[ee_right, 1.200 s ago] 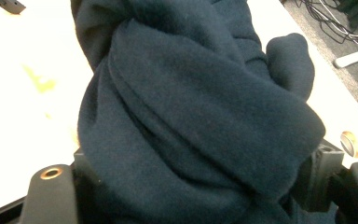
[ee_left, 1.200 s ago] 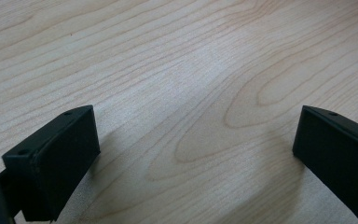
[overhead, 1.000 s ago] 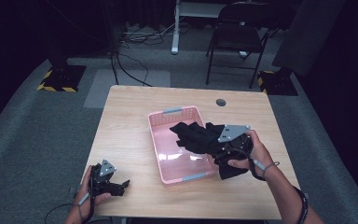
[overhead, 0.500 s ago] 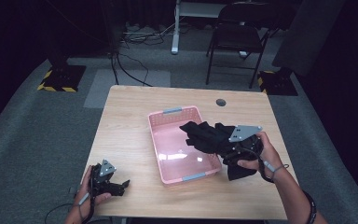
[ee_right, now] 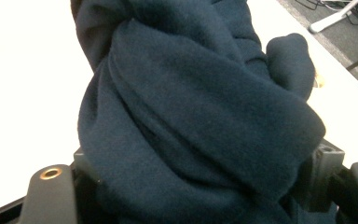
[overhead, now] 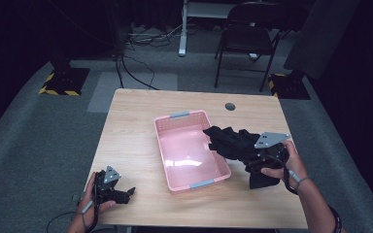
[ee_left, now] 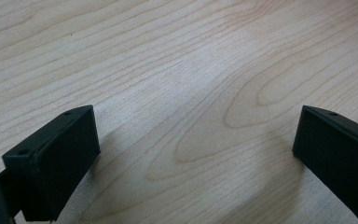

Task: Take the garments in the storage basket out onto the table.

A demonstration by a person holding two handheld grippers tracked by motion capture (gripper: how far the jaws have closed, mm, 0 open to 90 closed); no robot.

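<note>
A dark navy fleece cloth hangs bunched over the right rim of a pink plastic basket on the wooden table. My right gripper is shut on the cloth, which trails below the hand. In the right gripper view the cloth is wadded between the jaws and hides their tips. My left gripper rests low over the table's near left corner, open, with bare wood between its jaws.
The pink basket sits mid-table with nothing visible inside. A round cable hole lies at the table's far right. A folding chair and floor cables stand beyond the table on grey carpet.
My right gripper has pulled the dark cloth rightward and out of the basket, over its right rim. The left gripper has stayed put.
</note>
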